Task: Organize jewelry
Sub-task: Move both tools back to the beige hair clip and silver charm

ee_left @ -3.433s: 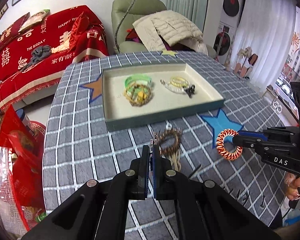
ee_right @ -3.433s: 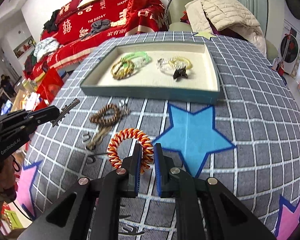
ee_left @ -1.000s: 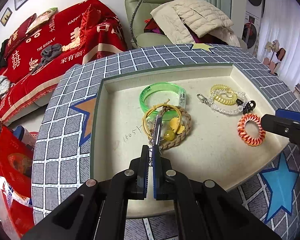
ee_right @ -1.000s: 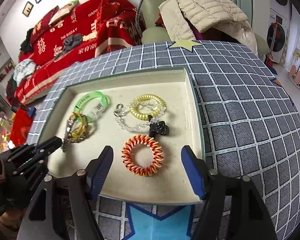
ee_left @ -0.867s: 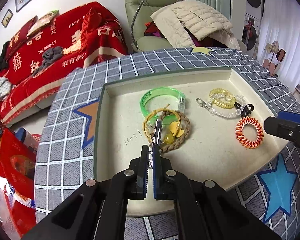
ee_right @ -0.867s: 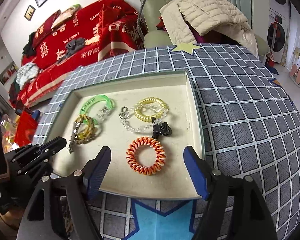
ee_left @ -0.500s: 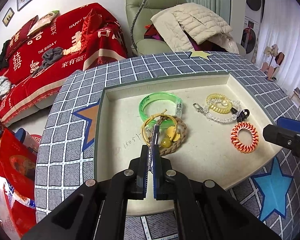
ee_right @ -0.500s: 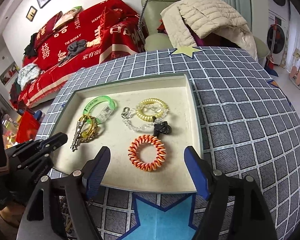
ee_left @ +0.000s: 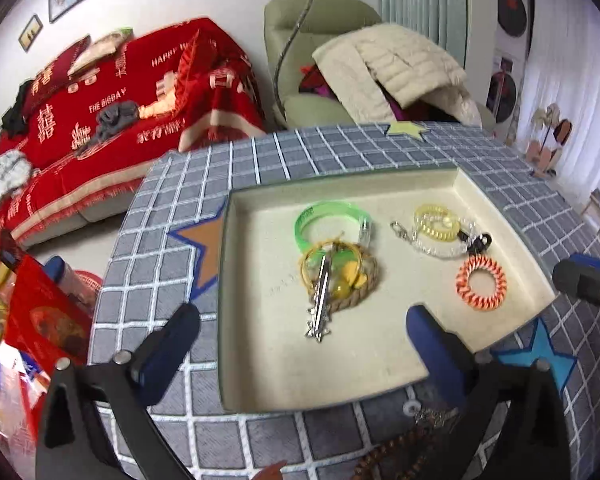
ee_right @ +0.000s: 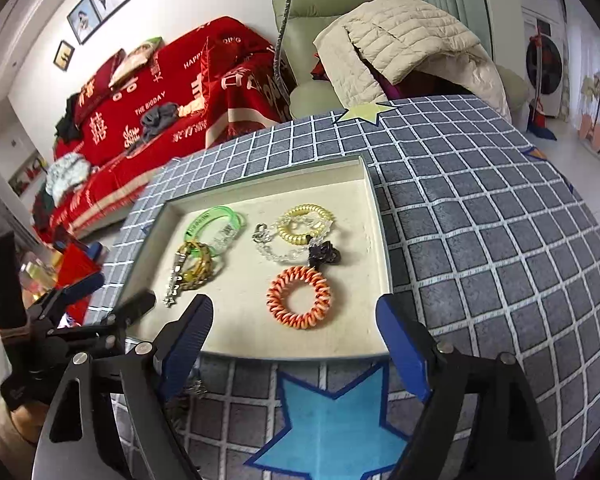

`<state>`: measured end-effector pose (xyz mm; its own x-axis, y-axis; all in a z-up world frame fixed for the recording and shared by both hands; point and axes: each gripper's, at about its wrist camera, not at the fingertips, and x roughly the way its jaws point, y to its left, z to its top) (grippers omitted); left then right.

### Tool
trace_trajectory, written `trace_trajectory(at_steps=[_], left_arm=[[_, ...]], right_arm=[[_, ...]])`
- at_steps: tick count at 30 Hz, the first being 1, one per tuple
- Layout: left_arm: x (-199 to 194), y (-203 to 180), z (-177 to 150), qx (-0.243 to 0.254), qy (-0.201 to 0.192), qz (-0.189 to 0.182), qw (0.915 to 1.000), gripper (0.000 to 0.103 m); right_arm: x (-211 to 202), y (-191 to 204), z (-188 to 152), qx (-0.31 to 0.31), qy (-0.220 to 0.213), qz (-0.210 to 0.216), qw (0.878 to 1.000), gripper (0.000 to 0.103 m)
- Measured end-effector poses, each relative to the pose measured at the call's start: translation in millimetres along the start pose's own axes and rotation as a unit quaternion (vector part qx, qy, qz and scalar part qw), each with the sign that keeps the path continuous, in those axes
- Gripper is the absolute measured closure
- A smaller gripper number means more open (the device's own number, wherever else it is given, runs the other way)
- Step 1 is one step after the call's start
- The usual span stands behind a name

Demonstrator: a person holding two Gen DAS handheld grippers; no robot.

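Silver metal marks the hair clip (ee_left: 320, 300), which lies flat in the cream-lined tray (ee_left: 260, 360), its upper end resting across a brown braided bracelet (ee_left: 364, 280) with yellow beads, just below a clear green bangle (ee_left: 328, 216). It sits at the centre of the left wrist frame, above and between the two blue-padded fingers of the left tool (ee_left: 300, 336), which is spread wide and grips nothing; the clip is apart from both pads. Toward the right of that frame an orange-and-white coil hair tie (ee_left: 481, 283) lies in the tray, below a yellow coil tie (ee_left: 436, 222) tangled with a clear bead chain (ee_left: 432, 246) and a small black clasp (ee_left: 480, 240).

From the right wrist view the orange coil tie (ee_right: 299, 297) lies centre frame, above the gap of the right tool (ee_right: 294, 328), also spread wide with nothing between its pads. The left tool (ee_right: 112, 300) shows at the lower left, near the tray's left corner, with the clip (ee_right: 176, 276) just above it.

Along the bottom edge of the left view a brown bead bracelet (ee_left: 392, 452) lies on the bench (ee_left: 260, 160), covered by a grey checked cloth with coloured stars.
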<state>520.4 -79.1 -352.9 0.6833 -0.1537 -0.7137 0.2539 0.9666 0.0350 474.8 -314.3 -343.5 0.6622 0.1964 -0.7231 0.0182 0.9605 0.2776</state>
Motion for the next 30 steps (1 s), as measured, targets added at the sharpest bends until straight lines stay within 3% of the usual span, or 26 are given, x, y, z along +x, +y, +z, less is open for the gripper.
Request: trace_trajectory(at_steps=[2,3,10,19,30], left_arm=[[0,3,-5,-0.001,-0.005,0.001,1.0000,0.000],[-1,4,-7,-0.002,-0.009,0.002,1.0000,0.000],[-9,15,-28,-0.006,-0.011,0.011,0.9999,0.000],[-28,22,-62,0.008,0.020,-0.005,0.9998,0.000],[-25,2,-75,0.042,0.048,-0.026,0.9976,0.000]], right_arm=[[-3,1,-3,0.005,-0.004,0.009,1.000,0.013],[-6,2,-6,0.005,-0.010,0.013,1.000,0.001],[-18,15,-21,-0.011,-0.021,0.029,0.999,0.000],[-17,24,-40,-0.036,0.031,0.036,0.998,0.000],[-5,25,-58,-0.040,0.071,0.030,0.996,0.000]])
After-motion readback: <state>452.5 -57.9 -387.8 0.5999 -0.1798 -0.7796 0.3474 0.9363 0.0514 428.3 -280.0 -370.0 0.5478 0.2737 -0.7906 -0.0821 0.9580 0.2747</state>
